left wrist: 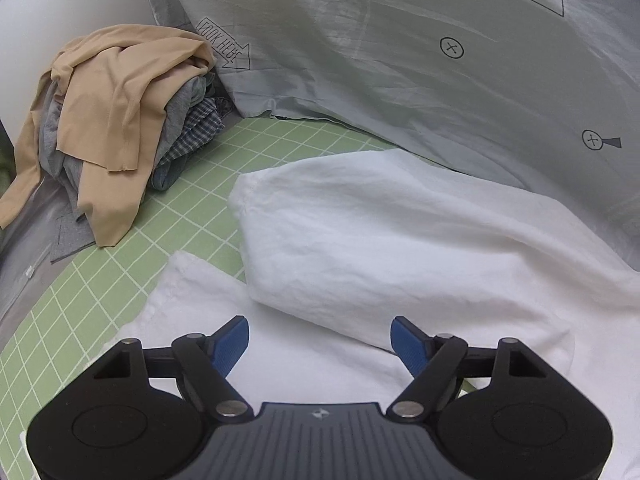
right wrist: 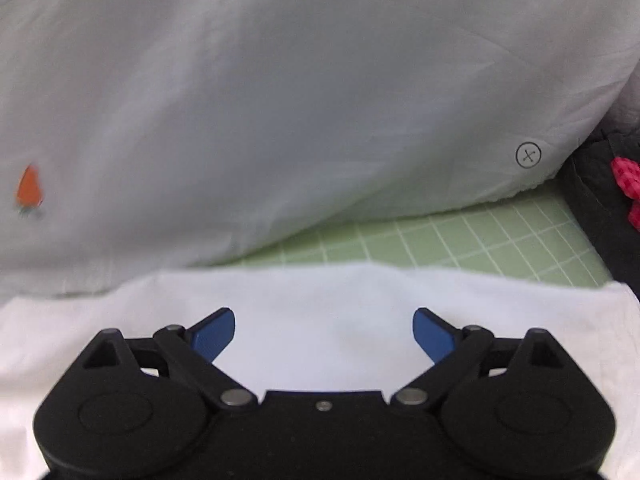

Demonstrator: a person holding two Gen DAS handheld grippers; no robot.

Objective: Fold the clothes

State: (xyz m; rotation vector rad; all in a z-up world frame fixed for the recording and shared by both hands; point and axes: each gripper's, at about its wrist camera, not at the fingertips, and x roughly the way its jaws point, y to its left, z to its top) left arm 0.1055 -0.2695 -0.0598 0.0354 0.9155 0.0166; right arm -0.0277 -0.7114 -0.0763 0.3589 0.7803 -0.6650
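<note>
- Left wrist view: white garment (left wrist: pixel 400 240) lies partly folded on the green grid mat (left wrist: pixel 120 280); left tongs (left wrist: pixel 320 344) gape wide, empty.
- Right tongs (right wrist: pixel 324 332) likewise spread, empty, over white cloth.
- Likely mid-fold; next, pinch an edge.

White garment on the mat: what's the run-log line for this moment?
white garment: part-folded | left gripper: open | right gripper: open
</note>
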